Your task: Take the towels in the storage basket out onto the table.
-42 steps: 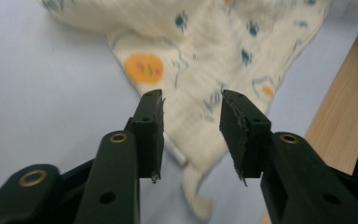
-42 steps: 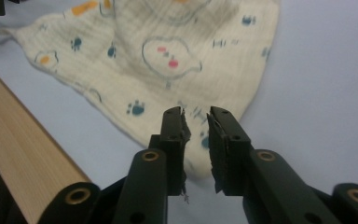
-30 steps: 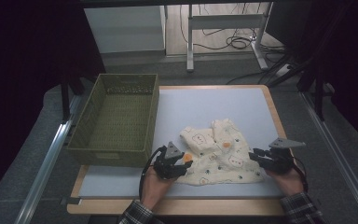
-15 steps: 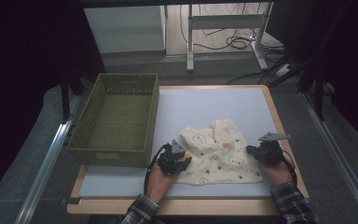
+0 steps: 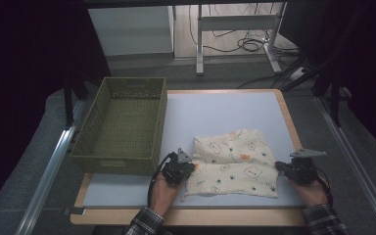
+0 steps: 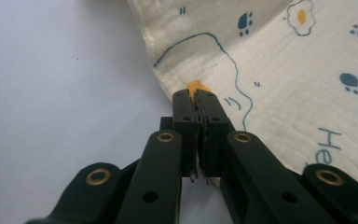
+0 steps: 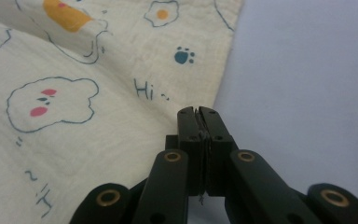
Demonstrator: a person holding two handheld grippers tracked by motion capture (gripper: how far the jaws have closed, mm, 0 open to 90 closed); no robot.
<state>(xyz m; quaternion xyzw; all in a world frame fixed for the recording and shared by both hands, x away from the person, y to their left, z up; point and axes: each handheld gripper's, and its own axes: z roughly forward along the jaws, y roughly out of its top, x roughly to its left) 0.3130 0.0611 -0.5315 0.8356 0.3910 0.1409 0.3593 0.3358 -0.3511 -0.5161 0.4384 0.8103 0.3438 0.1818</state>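
High view: we hold the cloth (image 5: 235, 164) flat on the desk (image 5: 225, 110), beside the basket (image 5: 122, 125); dark room around. Left gripper view: left gripper (image 6: 196, 100) jaws pinch its edge, likely for folding. Right gripper view: right gripper (image 7: 199, 114) jaws are pressed together at the opposite edge.

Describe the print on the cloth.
Cream cloth with blue-outlined bears, paw prints and fried eggs; clearest in the right gripper view.

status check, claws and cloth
Left claw shut at cloth edge. Right claw shut at opposite edge. Cloth flat on table. Basket alongside, nothing blocking.
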